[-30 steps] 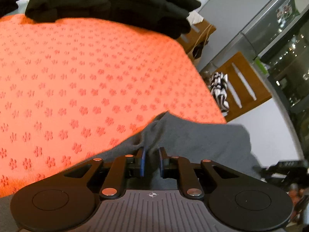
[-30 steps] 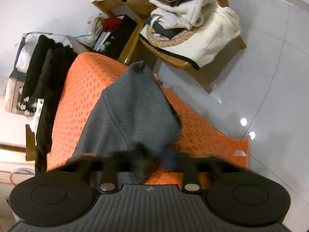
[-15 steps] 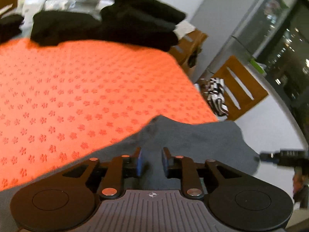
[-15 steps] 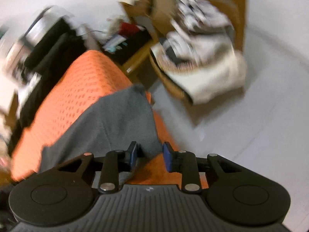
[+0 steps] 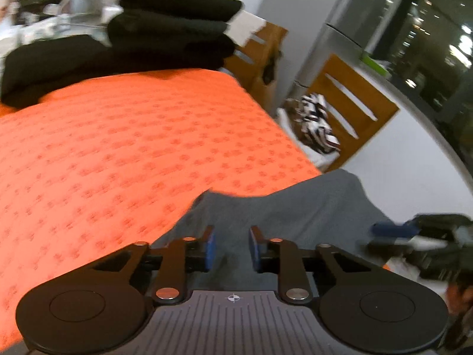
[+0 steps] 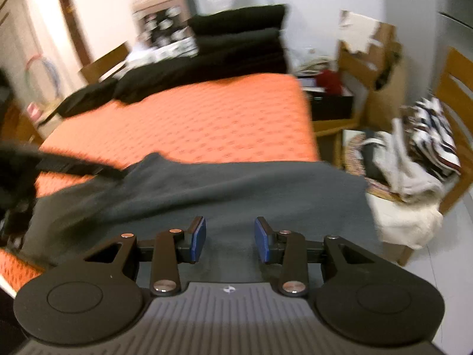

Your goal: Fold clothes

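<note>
A dark grey garment point(image 5: 283, 207) lies across the near edge of the orange patterned cloth point(image 5: 133, 142) that covers the table; it also shows in the right wrist view point(image 6: 221, 189). My left gripper point(image 5: 231, 247) is open just above the garment's near edge, nothing between its blue pads. My right gripper point(image 6: 230, 238) is open over the garment too, empty. The right gripper shows blurred at the right edge of the left wrist view point(image 5: 414, 233). The left gripper shows as a dark blur at the left of the right wrist view point(image 6: 44, 162).
Folded black clothes point(image 5: 142, 38) are stacked at the table's far edge point(image 6: 236, 38). A wooden chair point(image 6: 455, 112) to the right holds a heap of striped and white clothes point(image 6: 414, 153). A wooden stool and a box point(image 6: 334, 100) stand beyond the table's corner.
Both grippers have opened and let go of the grey garment, which now lies flatter along the near edge. The right wrist view has swung from looking down to looking across the table.
</note>
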The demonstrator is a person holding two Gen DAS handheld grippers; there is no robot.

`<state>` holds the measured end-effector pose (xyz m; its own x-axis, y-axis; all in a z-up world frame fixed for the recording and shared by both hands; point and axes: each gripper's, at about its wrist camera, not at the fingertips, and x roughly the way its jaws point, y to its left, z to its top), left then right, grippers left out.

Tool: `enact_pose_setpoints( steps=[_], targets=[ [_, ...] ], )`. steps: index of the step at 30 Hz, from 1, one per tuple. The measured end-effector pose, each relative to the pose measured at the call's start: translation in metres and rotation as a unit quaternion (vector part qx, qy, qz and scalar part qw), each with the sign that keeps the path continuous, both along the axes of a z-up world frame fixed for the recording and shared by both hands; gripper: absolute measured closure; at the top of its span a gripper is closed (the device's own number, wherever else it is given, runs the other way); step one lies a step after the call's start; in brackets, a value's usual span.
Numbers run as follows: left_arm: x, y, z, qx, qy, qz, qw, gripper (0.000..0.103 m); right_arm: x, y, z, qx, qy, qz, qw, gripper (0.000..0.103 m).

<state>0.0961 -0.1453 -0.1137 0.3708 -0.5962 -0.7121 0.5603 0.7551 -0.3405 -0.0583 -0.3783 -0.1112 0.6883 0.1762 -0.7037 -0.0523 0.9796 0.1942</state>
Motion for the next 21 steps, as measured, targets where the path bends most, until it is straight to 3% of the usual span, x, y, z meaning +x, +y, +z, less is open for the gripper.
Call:
enact_pose_setpoints(
  steps=[5, 8, 12, 21],
  targets=[
    [0.02, -0.027, -0.012, 0.028, 0.013, -0.05, 0.9983, 0.091, 0.024, 0.046, -0.007, -0.043, 0.0, 0.027, 0.999, 0.061],
    [0.031, -0.032, -0.021, 0.043, 0.025, -0.044, 0.9978, 0.092, 0.04, 0.063, -0.013, -0.072, 0.001, 0.027, 0.997, 0.061],
    [0.044, -0.028, -0.028, 0.039, 0.045, -0.023, 0.9979, 0.099, 0.051, 0.066, -0.03, -0.095, 0.038, 0.029, 0.994, 0.062],
    [0.063, -0.031, -0.031, 0.027, 0.052, 0.008, 0.9982, 0.098, -0.009, 0.033, -0.033, -0.085, 0.06, 0.019, 0.994, 0.062]
  ],
)
